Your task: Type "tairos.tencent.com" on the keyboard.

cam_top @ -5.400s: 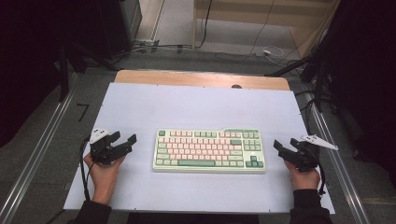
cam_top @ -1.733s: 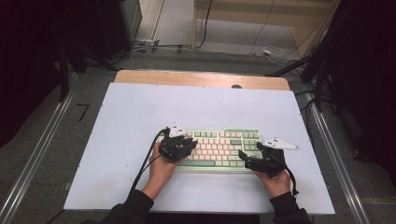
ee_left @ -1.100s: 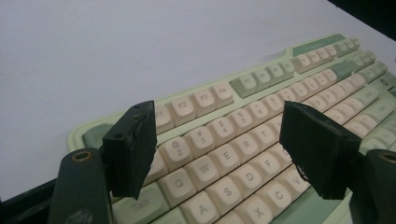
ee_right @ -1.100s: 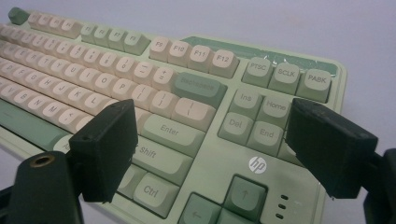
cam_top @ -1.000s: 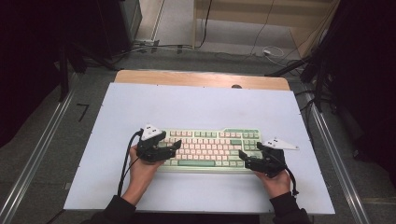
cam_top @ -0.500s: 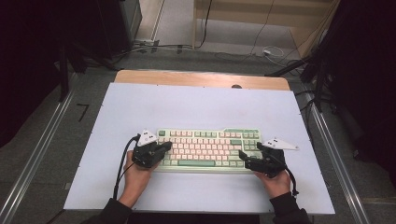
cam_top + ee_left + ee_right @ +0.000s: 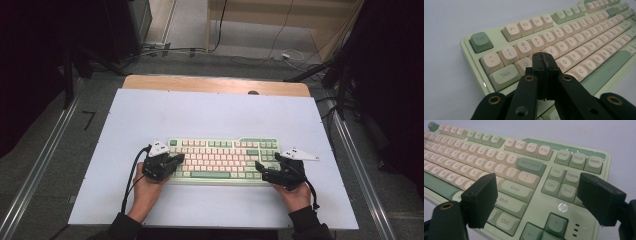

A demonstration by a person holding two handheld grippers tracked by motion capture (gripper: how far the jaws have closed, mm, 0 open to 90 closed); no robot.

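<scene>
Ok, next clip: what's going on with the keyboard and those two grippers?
A person holds a gripper in each hand over a green and cream keyboard lying on a pale table. The left gripper is at the keyboard's left end; its jaws have just closed with nothing between them, and the shut tip points at the keys around Q and W, as if to press one. The right gripper sits at the right end, jaws open, over the Enter and arrow keys. Whether either touches a key I can't tell.

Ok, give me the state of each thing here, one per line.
keyboard: flat on the table, keys up, not lifted.
left gripper: shut, empty, tip over the left-hand letter keys.
right gripper: open, jaws above the keyboard's right end, gripping nothing.
table: bare white top around the keyboard.
</scene>
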